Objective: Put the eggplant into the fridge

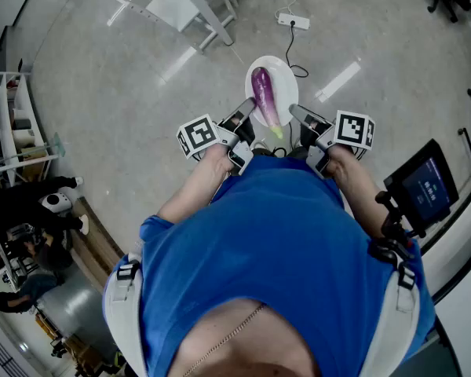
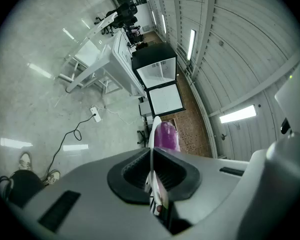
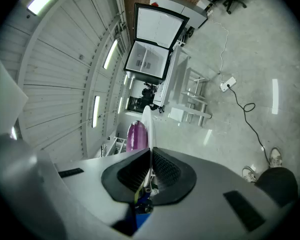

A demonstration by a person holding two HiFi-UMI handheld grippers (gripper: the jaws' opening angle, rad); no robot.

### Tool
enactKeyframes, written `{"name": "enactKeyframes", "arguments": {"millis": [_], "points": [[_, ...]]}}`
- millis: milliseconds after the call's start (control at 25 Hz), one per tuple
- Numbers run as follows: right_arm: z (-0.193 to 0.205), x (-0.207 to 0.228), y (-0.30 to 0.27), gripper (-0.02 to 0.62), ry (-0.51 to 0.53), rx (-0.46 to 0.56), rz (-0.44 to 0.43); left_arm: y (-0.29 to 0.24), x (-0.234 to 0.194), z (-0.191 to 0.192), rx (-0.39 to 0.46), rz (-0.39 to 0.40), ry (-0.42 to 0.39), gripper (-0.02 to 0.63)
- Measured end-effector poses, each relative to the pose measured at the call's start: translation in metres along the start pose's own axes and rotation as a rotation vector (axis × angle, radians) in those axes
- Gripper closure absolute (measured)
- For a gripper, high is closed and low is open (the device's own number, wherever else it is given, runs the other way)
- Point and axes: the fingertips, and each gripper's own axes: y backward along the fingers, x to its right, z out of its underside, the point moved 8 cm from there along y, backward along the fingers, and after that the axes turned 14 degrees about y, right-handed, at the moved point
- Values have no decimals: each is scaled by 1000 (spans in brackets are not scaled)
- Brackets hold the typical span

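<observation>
Fridge (image 3: 147, 59) stands ahead across the floor (image 1: 141, 93), well apart from the person, with its door open. White plate (image 1: 286, 73) is carried in front of the body, and the eggplant (image 1: 264, 93) lies loose along its middle. Left tool (image 1: 247, 110) is clamped on the plate's left rim and right tool (image 1: 298, 115) on the right rim, jaws pinched tight on the thin edge. Step looks like carrying it over. Keep both tools level and moving together, no twist, or the eggplant could roll off. Walk slowly and line the plate up with the fridge opening.
</observation>
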Motion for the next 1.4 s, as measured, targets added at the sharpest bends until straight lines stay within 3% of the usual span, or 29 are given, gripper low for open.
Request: {"name": "enactKeyframes", "arguments": {"millis": [360,480,1400], "points": [[-1,1,2,583,29,-5,41,-1,1,-2,-13,-7,-5,582],[-2,-3,-1,583,19,8,7,-1,2,-3,-11,-9,-4,581],[-2,-3,0,584,6,25,12,-1,3,-3,-5,-10,-8,582]]}}
